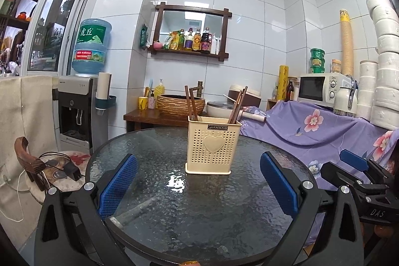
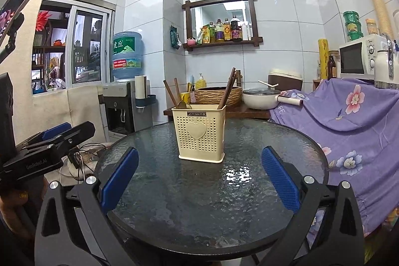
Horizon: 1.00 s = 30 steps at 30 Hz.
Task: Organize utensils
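Note:
A cream perforated utensil holder (image 1: 213, 145) with a heart on its front stands upright on the round dark glass table (image 1: 159, 211). Brown chopsticks (image 1: 238, 105) lean in its right side and more sticks (image 1: 190, 101) in its left. In the right wrist view the holder (image 2: 200, 132) holds chopsticks (image 2: 228, 89) and a spoon-like utensil (image 2: 182, 104). My left gripper (image 1: 198, 181) is open and empty, short of the holder. My right gripper (image 2: 199, 173) is open and empty, also short of it. Each gripper shows at the edge of the other's view.
A purple floral cloth (image 1: 324, 126) covers the counter on the right, with a microwave (image 1: 321, 90) and paper rolls on it. A wooden side table (image 1: 152, 116) with a woven basket and a pot stands behind. A water dispenser (image 1: 77, 106) and a stool (image 1: 57, 166) stand at the left.

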Each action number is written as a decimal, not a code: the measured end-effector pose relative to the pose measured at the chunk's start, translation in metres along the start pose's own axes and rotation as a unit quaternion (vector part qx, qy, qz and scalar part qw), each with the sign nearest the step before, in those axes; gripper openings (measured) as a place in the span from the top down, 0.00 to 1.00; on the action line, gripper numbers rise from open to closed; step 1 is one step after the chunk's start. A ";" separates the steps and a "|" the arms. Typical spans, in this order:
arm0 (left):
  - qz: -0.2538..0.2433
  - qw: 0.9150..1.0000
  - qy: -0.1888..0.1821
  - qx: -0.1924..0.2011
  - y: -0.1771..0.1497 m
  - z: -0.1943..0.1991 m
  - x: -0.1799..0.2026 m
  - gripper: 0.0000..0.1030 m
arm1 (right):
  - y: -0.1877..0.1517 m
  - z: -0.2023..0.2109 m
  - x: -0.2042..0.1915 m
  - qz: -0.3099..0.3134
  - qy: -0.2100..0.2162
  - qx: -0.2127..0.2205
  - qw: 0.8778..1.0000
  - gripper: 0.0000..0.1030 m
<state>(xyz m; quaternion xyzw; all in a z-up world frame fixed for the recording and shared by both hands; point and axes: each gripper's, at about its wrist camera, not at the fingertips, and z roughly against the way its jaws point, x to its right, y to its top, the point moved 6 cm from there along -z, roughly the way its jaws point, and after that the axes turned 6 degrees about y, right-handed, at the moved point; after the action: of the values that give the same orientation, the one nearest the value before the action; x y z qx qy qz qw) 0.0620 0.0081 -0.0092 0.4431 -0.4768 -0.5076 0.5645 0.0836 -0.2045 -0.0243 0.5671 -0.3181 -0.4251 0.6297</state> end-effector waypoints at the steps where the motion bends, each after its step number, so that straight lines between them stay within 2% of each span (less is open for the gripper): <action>1: 0.000 1.000 -0.001 0.000 0.000 0.000 0.001 0.06 | 0.000 0.000 0.000 0.000 0.000 0.000 1.000 0.06; 30: -0.005 1.000 -0.011 -0.004 0.002 -0.001 0.005 0.06 | -0.005 -0.002 0.004 -0.001 -0.001 -0.004 1.000 0.06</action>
<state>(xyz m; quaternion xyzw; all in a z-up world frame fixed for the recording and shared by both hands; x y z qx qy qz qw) 0.0637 0.0031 -0.0067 0.4379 -0.4788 -0.5172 0.5581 0.0863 -0.2068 -0.0299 0.5645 -0.3164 -0.4278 0.6310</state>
